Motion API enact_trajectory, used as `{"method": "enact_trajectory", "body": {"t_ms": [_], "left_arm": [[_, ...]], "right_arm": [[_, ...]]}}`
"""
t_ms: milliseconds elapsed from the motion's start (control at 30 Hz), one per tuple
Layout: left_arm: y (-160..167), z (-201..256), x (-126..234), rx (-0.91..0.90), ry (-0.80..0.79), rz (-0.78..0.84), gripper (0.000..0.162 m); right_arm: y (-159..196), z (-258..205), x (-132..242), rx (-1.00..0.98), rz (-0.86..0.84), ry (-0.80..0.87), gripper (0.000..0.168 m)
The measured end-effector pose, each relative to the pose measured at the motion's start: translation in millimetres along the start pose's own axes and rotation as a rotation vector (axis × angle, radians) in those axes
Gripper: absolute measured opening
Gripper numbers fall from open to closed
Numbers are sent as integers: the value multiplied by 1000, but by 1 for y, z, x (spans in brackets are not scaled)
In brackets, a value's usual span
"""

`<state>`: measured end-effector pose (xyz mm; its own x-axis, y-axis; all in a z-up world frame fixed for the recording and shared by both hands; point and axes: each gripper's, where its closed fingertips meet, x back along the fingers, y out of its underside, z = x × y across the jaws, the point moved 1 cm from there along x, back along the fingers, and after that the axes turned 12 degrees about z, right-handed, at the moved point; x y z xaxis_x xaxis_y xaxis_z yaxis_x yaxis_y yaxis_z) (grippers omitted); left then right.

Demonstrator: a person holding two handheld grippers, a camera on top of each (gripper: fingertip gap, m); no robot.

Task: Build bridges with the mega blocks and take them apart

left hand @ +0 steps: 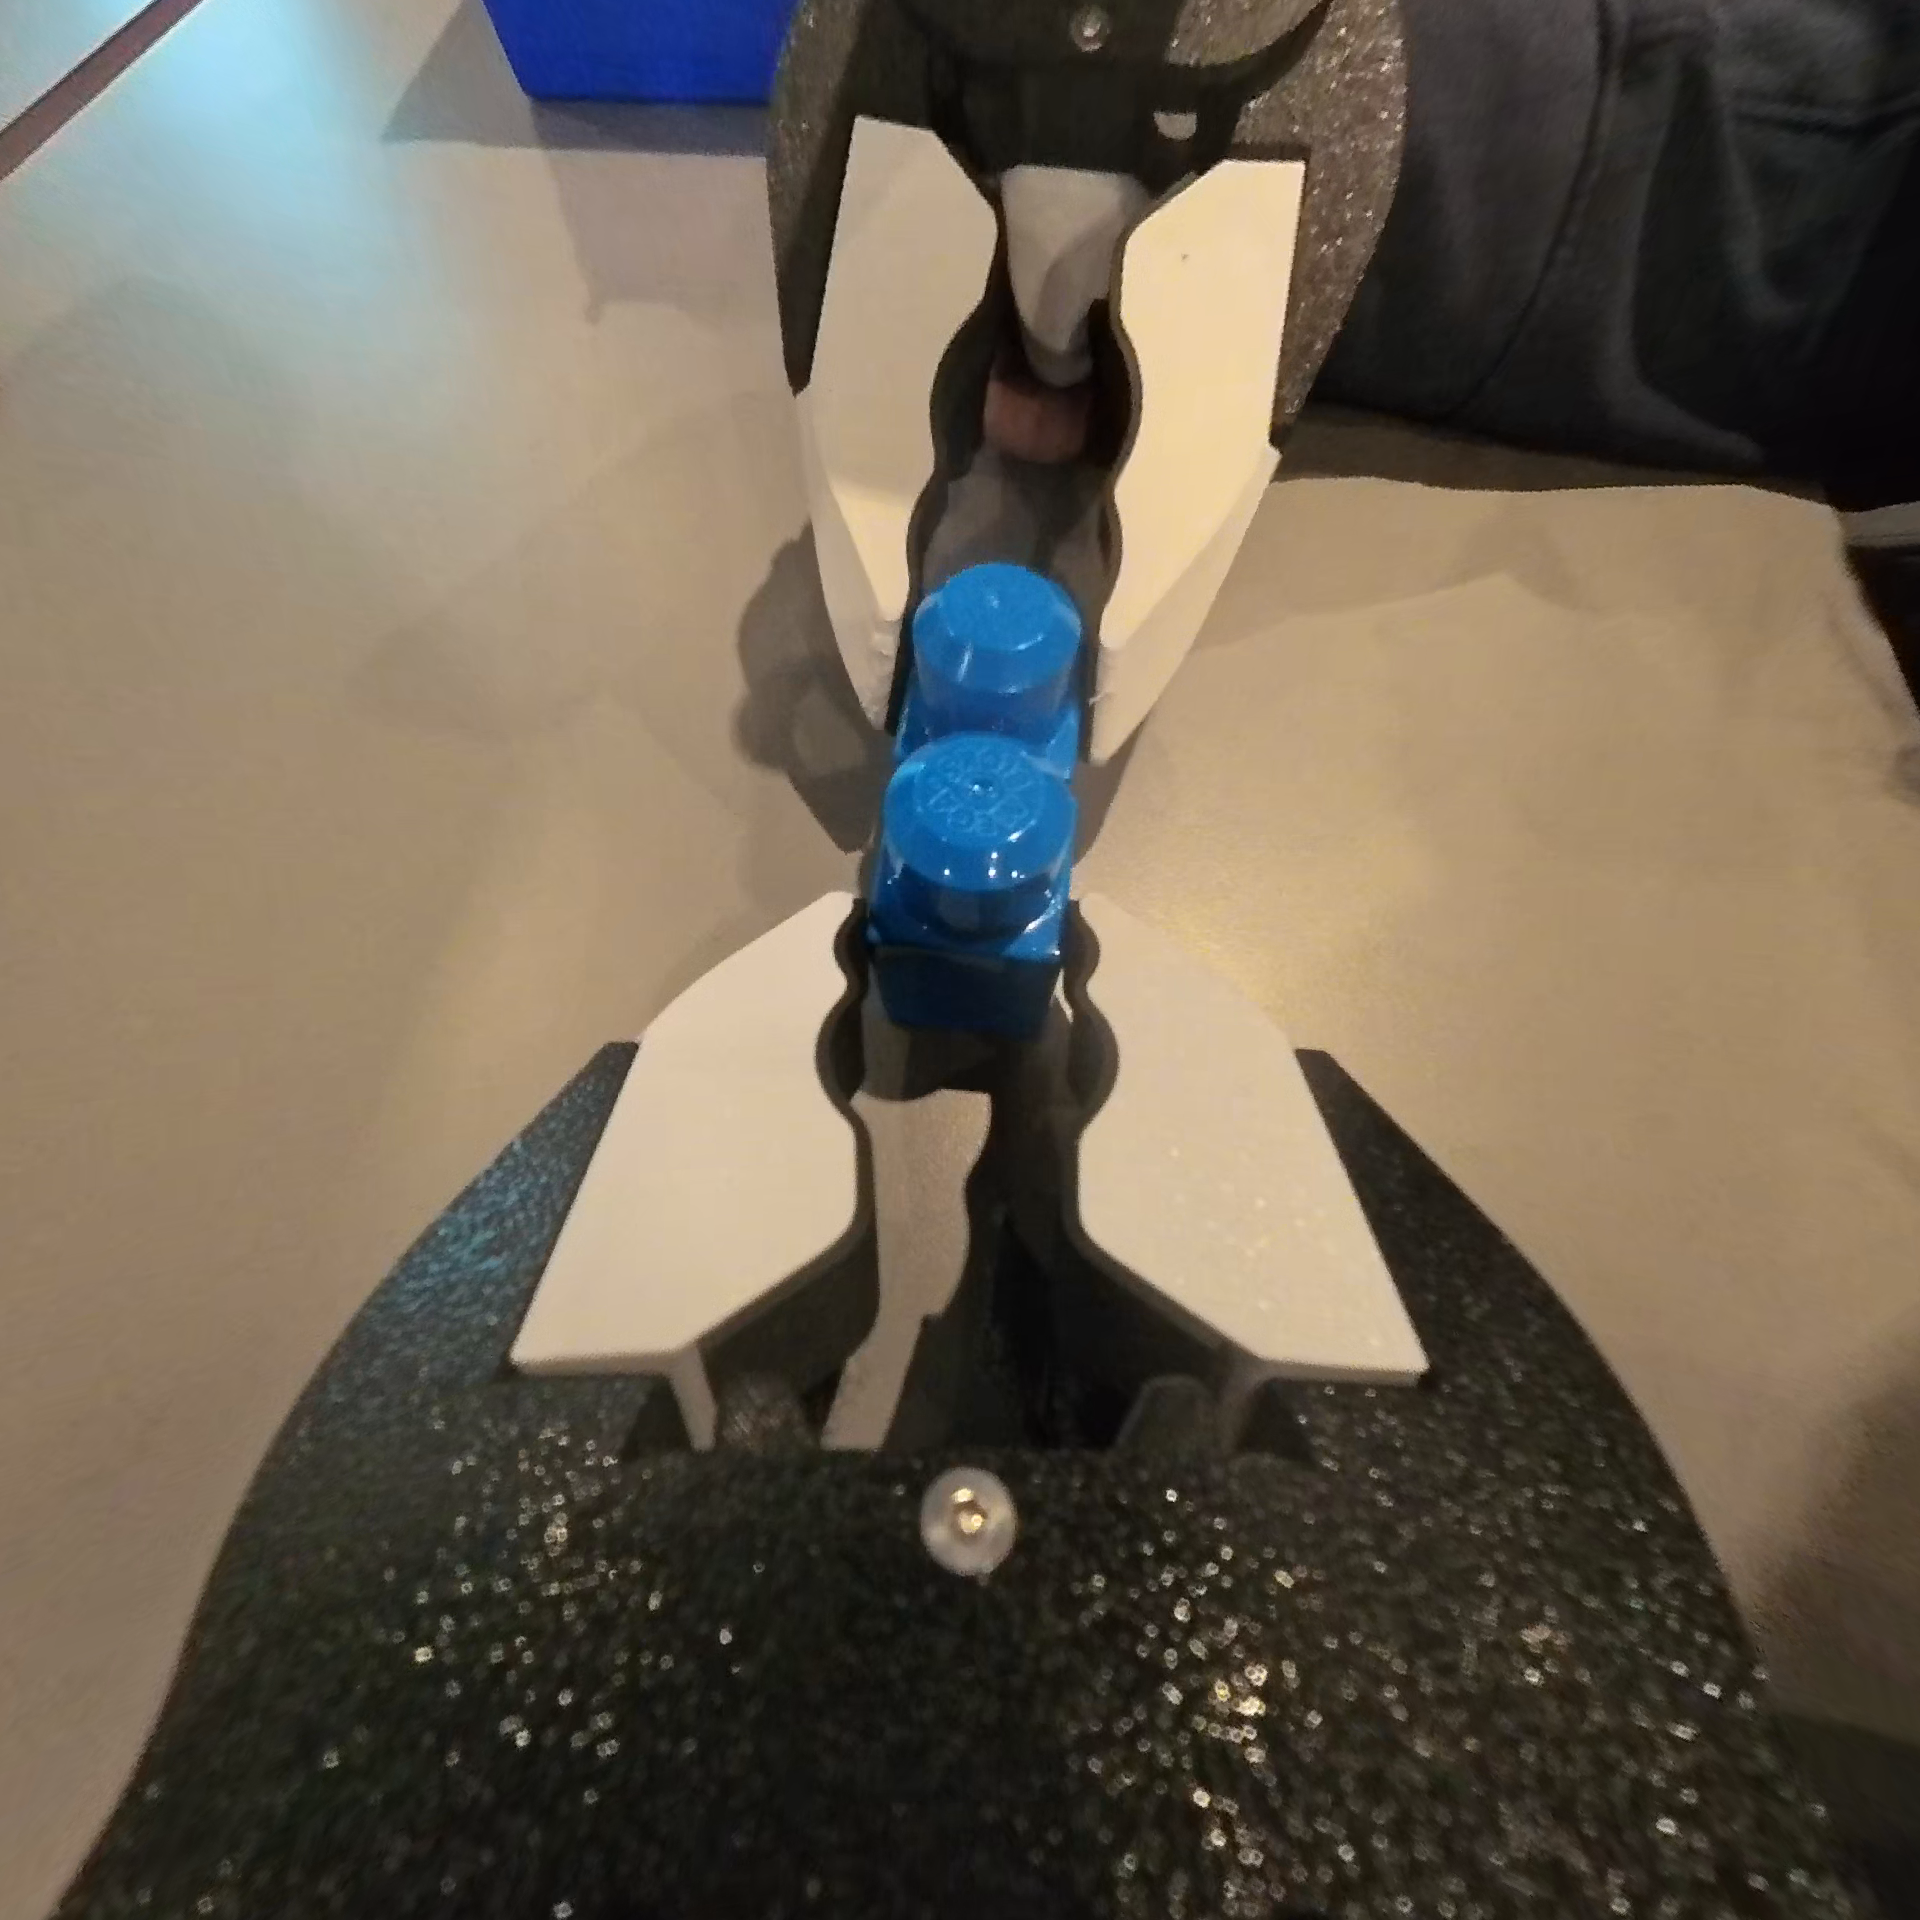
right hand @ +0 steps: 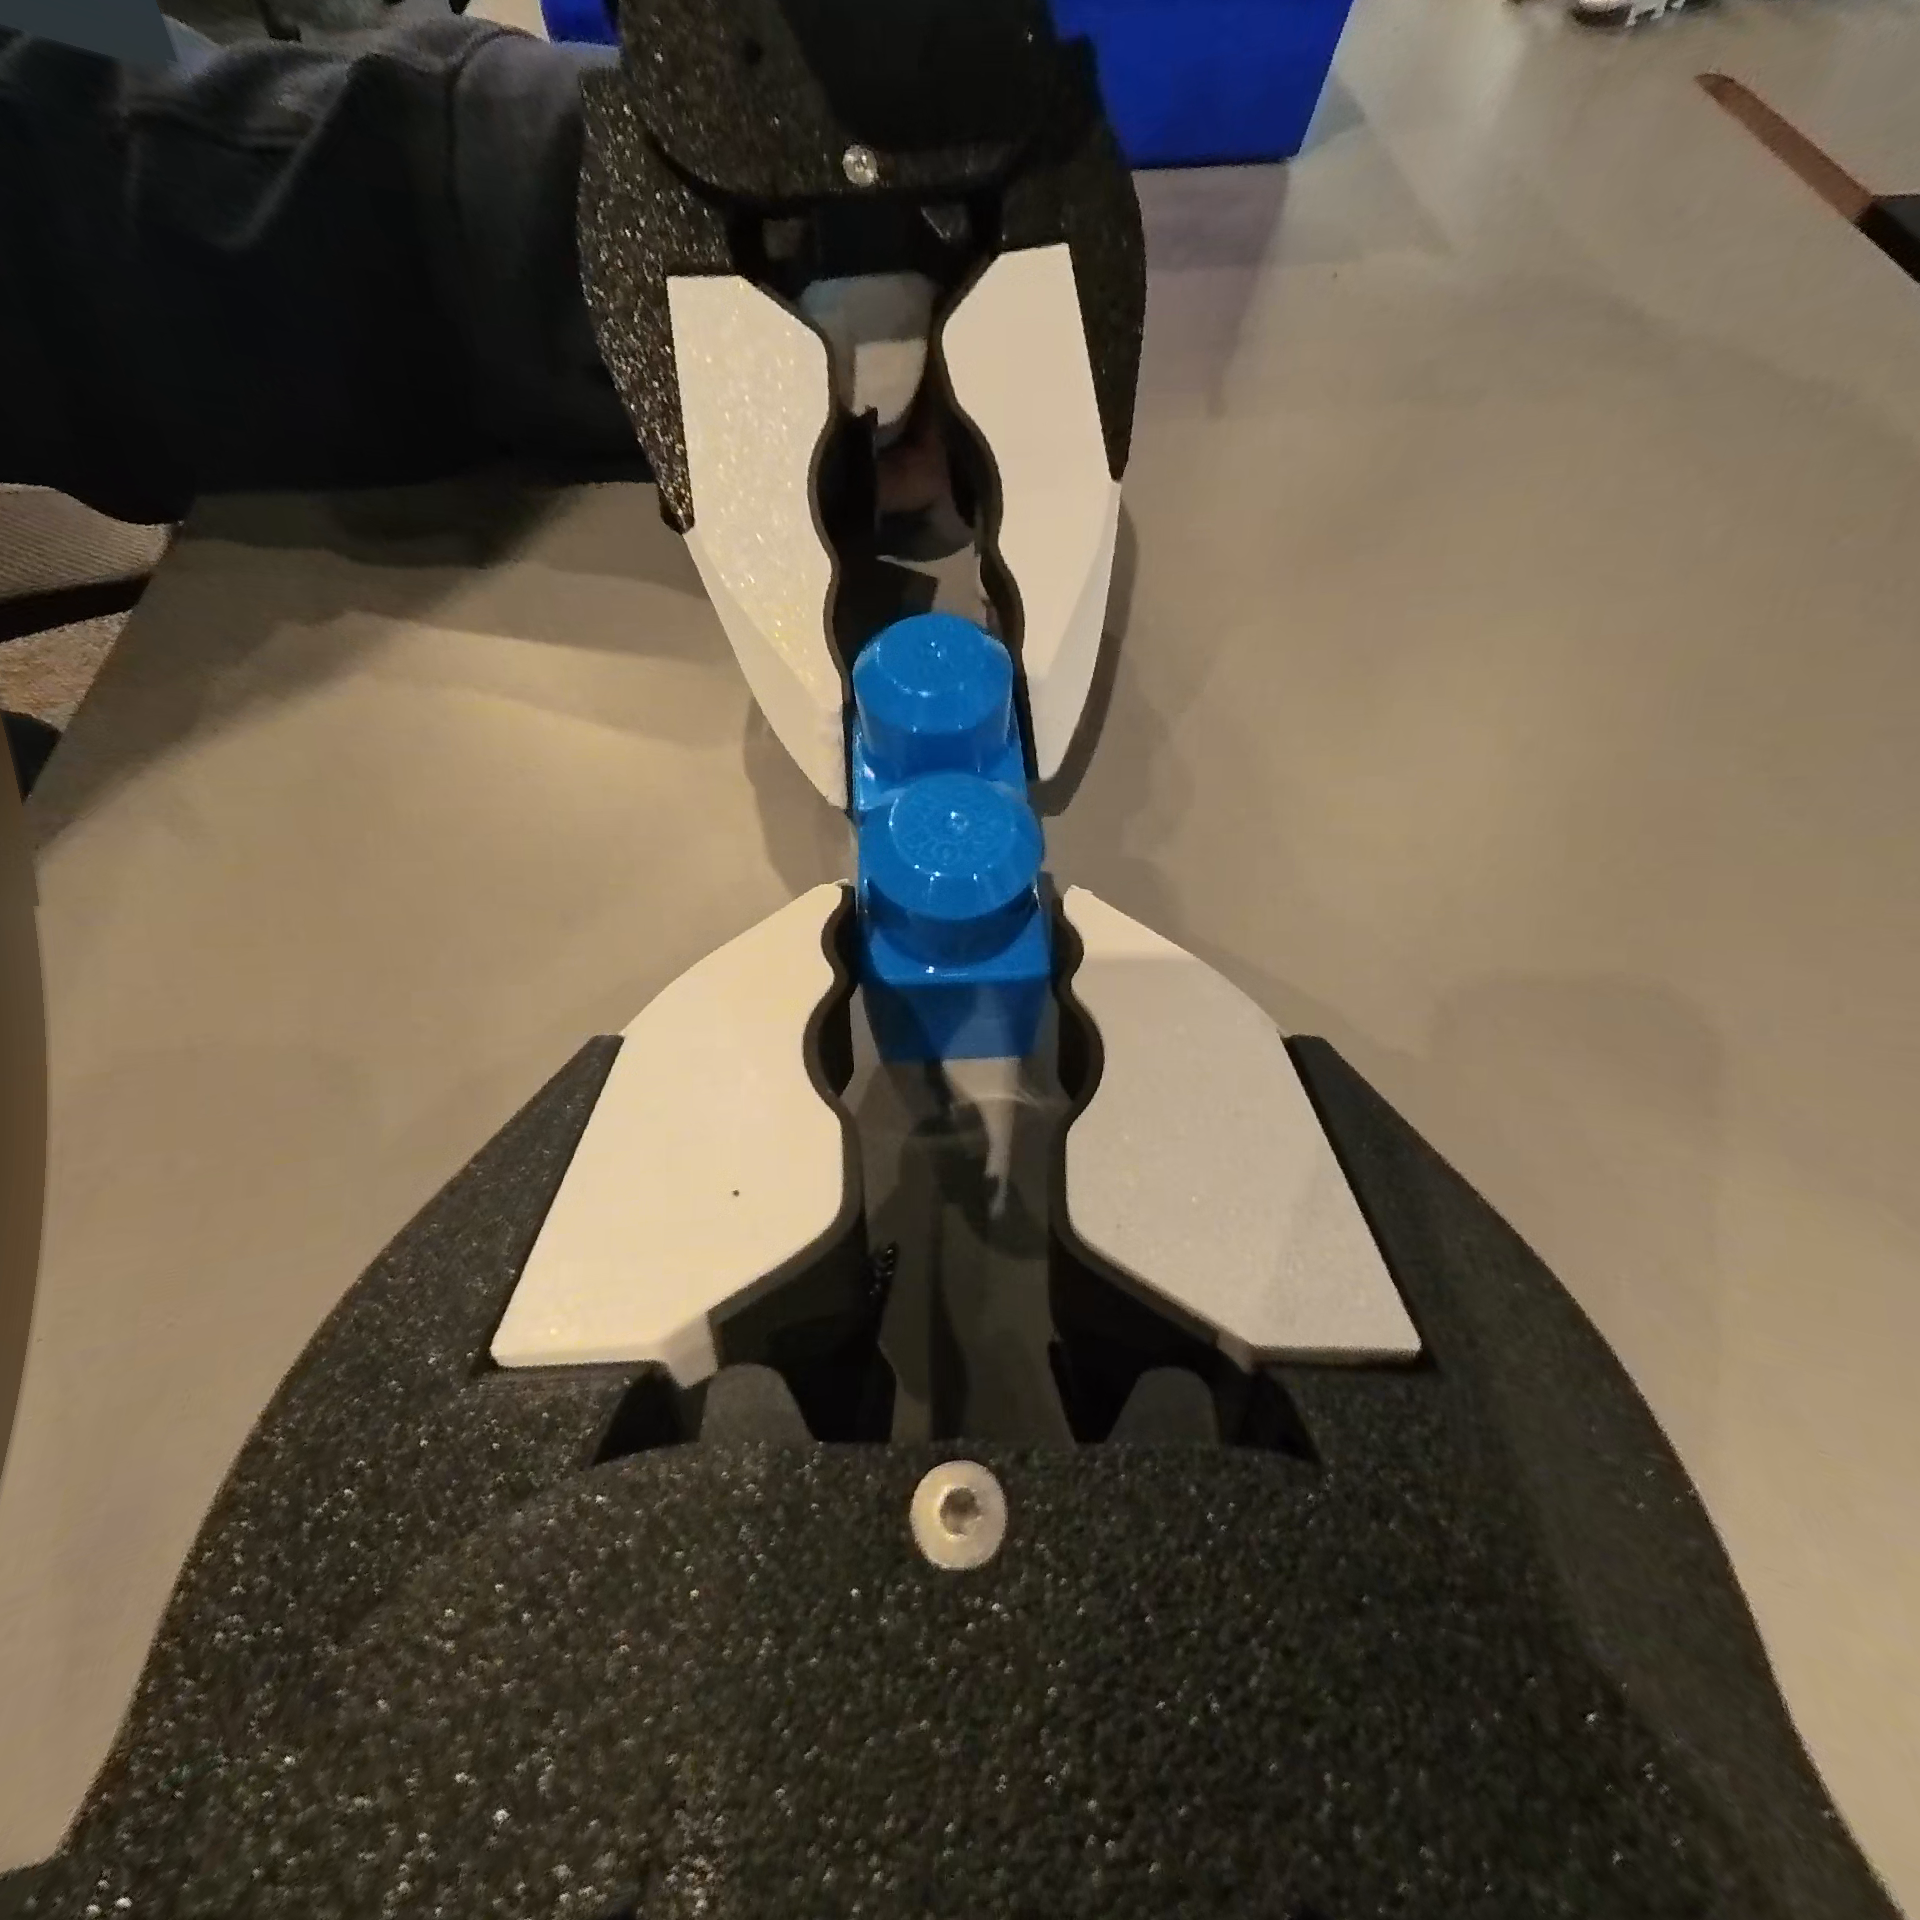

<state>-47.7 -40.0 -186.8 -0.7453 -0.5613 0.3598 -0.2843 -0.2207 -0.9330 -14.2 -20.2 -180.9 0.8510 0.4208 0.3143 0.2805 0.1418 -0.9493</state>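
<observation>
Two grippers faced each other across one blue block (left hand: pixel 971 831), each closed narrowly on an opposite end. Between the left gripper (left hand: pixel 966 961) fingertips sat the near stud end; the right gripper (right hand: pixel 951 961) pinched the far end. Beneath the fingers lay the beige table (left hand: pixel 364 623); beyond them, a blue bin (left hand: pixel 634 47).

Grey table (left hand: pixel 312 623), dark sleeve (right hand: pixel 260 260)

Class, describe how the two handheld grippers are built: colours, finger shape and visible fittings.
Both the left gripper and the right gripper have speckled black bodies, white fingers with wavy black inner edges, and a silver screw in the middle.
</observation>
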Motion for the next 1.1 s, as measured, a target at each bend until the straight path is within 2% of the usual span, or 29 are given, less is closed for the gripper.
{"method": "enact_trajectory", "body": {"t_ms": [800, 1100], "left_arm": [[2, 3, -1, 12, 17, -12, 35], [3, 3, -2, 6, 21, -19, 35]], "right_arm": [[5, -3, -5, 16, -47, -8, 36], [1, -4, -2, 6, -15, -12, 43]]}}
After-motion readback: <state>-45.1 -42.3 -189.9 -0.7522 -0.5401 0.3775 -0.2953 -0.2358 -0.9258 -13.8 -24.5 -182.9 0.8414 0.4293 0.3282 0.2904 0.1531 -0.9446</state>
